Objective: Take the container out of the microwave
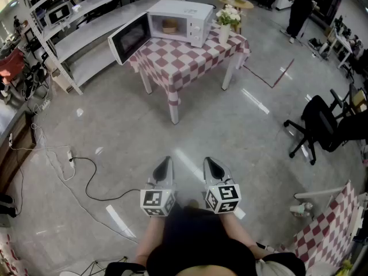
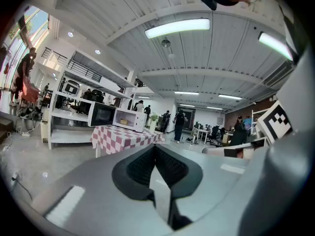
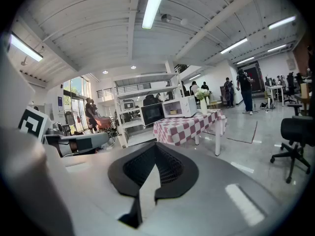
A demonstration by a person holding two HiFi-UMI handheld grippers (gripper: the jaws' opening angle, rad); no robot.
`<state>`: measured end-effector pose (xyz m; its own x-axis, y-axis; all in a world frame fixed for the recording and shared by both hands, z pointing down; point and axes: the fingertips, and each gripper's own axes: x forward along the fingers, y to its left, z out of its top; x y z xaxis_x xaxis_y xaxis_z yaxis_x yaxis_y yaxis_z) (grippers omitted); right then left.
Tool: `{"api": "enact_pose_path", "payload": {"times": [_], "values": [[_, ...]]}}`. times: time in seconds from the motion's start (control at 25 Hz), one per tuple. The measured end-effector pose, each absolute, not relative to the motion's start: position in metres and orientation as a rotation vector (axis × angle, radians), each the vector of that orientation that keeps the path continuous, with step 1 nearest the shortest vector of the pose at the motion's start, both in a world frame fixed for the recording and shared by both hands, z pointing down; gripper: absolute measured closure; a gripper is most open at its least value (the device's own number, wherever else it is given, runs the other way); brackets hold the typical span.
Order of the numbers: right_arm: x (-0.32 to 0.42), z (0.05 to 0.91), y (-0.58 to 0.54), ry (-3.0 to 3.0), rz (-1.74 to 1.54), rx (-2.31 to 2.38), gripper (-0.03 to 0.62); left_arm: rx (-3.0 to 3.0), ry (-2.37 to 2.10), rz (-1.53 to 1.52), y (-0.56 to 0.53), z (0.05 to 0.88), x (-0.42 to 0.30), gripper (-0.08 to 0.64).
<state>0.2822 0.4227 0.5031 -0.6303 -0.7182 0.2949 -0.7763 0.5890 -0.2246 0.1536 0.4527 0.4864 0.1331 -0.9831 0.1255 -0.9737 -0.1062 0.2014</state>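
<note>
Tool status: left tool (image 1: 165,164) clenched and empty, right tool (image 1: 210,165) likewise, both well apart from the counter (image 1: 190,59). Judged stage: approach, nothing grasped. Next move calls for closing in and opening a tool. The container (image 1: 169,26) sits inside the open-doored microwave (image 1: 192,16); apparently low and tan.
</note>
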Motion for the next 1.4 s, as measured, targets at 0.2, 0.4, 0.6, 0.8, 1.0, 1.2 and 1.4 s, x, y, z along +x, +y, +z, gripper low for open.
{"api": "enact_pose_path", "payload": {"times": [0.2,0.4,0.6,0.8,1.0,1.2,1.4], "values": [[0.294,0.499,0.430,-2.657,0.492,1.236,0.592,2.153,-1.950,-0.041,0.459,0.491,0.161,0.551],[0.302,0.499,0.434,-2.666,0.511,1.251,0.592,2.143,-1.958,-0.057,0.467,0.483,0.172,0.551],[0.302,0.501,0.440,-2.671,0.537,1.231,0.592,2.138,-1.967,-0.041,0.473,0.483,0.175,0.551],[0.298,0.499,0.441,-2.686,0.545,1.206,0.592,2.123,-1.982,-0.043,0.475,0.480,0.173,0.551],[0.293,0.496,0.436,-2.696,0.536,1.188,0.592,2.117,-1.991,-0.042,0.471,0.478,0.170,0.551],[0.286,0.495,0.425,-2.701,0.527,1.183,0.592,2.127,-1.994,-0.048,0.457,0.474,0.164,0.551],[0.275,0.497,0.409,-2.693,0.526,1.177,0.592,2.125,-1.989,-0.051,0.437,0.476,0.154,0.551]]}}
